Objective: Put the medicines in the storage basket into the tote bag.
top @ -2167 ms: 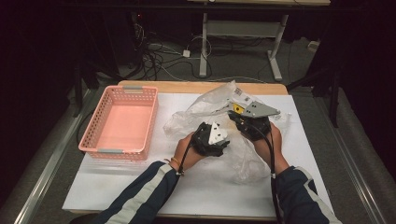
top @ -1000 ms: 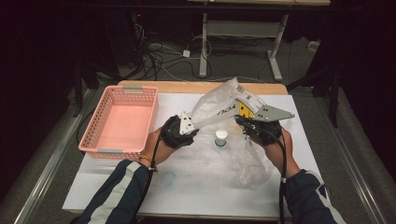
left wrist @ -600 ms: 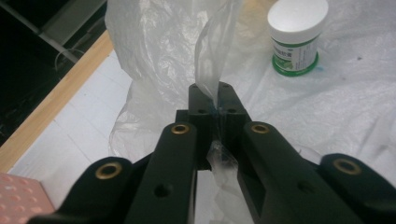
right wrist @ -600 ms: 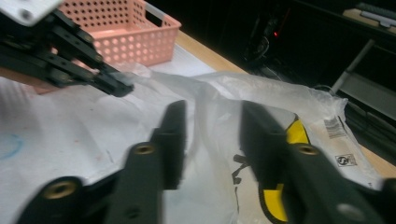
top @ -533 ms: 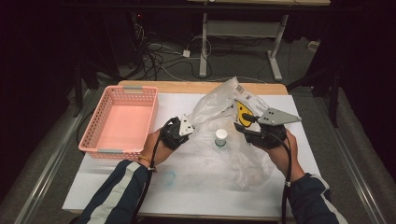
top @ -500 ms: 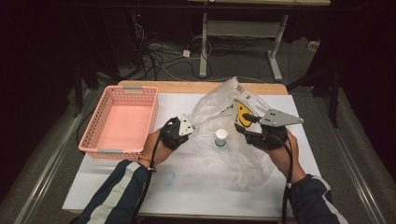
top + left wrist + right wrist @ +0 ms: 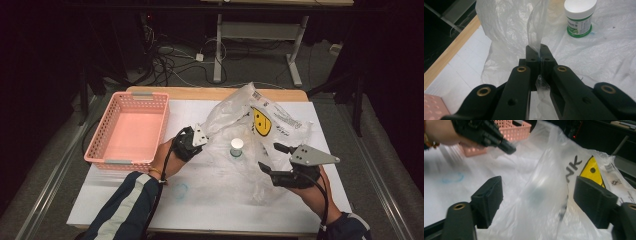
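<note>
A clear plastic bag (image 7: 260, 125) with a yellow smiley print lies rumpled on the white table cover. My left gripper (image 7: 197, 136) is shut on the bag's left edge, and a strip of its film (image 7: 535, 37) is pinched between the jaws. A small white jar with a green label (image 7: 236, 147) (image 7: 579, 17) stands upright under the lifted film. My right gripper (image 7: 270, 160) hovers at the bag's right side with its jaws wide apart; the bag (image 7: 549, 182) lies loose between them, gripped by neither.
A pink plastic basket (image 7: 131, 131) sits at the table's left. A faint blue ring mark (image 7: 180, 190) shows on the white cover (image 7: 210, 205) near the front. The wooden table edge (image 7: 190, 93) runs along the back, with cables on the floor beyond.
My right gripper has let go of the bag and dropped back toward the front right, jaws now wide. The left gripper keeps its hold on the bag's edge.
</note>
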{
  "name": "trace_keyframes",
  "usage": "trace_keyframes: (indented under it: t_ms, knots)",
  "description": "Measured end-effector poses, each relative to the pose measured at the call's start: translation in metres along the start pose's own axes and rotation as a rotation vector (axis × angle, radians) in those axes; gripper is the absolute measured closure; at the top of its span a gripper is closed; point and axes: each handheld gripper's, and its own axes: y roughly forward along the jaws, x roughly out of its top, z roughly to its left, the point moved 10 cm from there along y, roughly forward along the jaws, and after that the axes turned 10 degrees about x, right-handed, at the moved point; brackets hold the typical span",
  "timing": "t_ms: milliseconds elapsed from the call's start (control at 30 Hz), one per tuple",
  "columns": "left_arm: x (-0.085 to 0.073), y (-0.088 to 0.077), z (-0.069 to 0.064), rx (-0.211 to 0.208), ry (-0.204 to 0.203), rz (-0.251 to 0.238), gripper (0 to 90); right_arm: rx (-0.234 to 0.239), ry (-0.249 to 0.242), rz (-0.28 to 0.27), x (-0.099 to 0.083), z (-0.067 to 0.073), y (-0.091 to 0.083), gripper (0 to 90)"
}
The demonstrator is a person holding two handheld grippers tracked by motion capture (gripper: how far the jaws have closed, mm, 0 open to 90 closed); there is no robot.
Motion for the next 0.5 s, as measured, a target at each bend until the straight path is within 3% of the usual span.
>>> trace_keyframes:
  t_ms: [233,500]
  knots:
    - [0.000,0.003,0.002,0.027,-0.015,0.007,86.2,0.031,-0.029,0.054,-0.020,0.018,-0.003,16.0]
    - [-0.001,0.005,0.001,0.030,-0.013,0.014,86.1,-0.022,-0.071,0.164,-0.054,0.012,0.002,23.0]
